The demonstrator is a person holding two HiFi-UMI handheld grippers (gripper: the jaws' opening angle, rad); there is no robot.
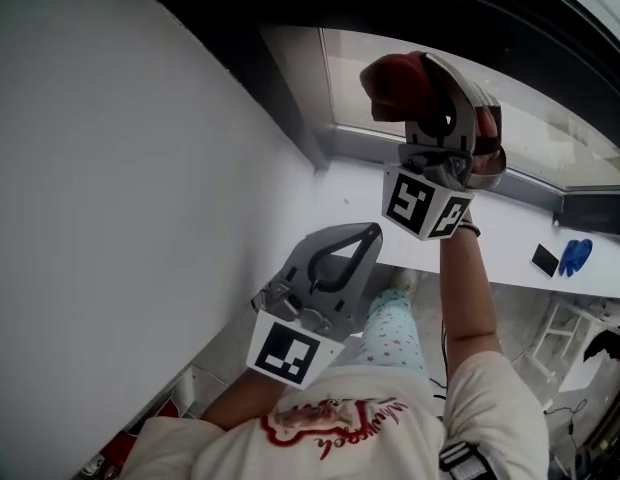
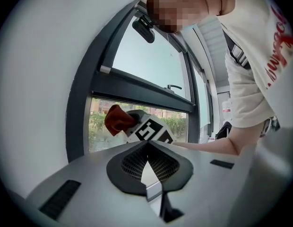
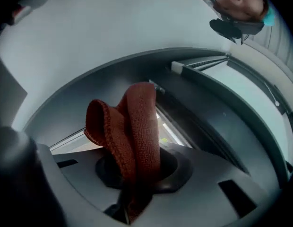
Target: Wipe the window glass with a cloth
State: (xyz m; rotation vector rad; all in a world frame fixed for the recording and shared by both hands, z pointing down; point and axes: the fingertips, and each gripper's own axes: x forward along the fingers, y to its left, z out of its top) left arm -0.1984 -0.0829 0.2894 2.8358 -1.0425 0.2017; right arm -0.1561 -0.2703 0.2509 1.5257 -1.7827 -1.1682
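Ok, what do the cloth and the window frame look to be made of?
The cloth looks like rust-red fabric, maybe microfibre or terry: looped weave, soft folds. The window frame is dark grey, smooth, matte, probably painted metal, possibly plastic.

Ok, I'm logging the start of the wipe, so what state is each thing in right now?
left gripper: shut, empty, held low.
right gripper: shut on the cloth, raised at the window.
cloth: bunched and folded over, sticking out past the jaws; whether it touches the glass can't be told.
window glass: pane seems closed in its frame.
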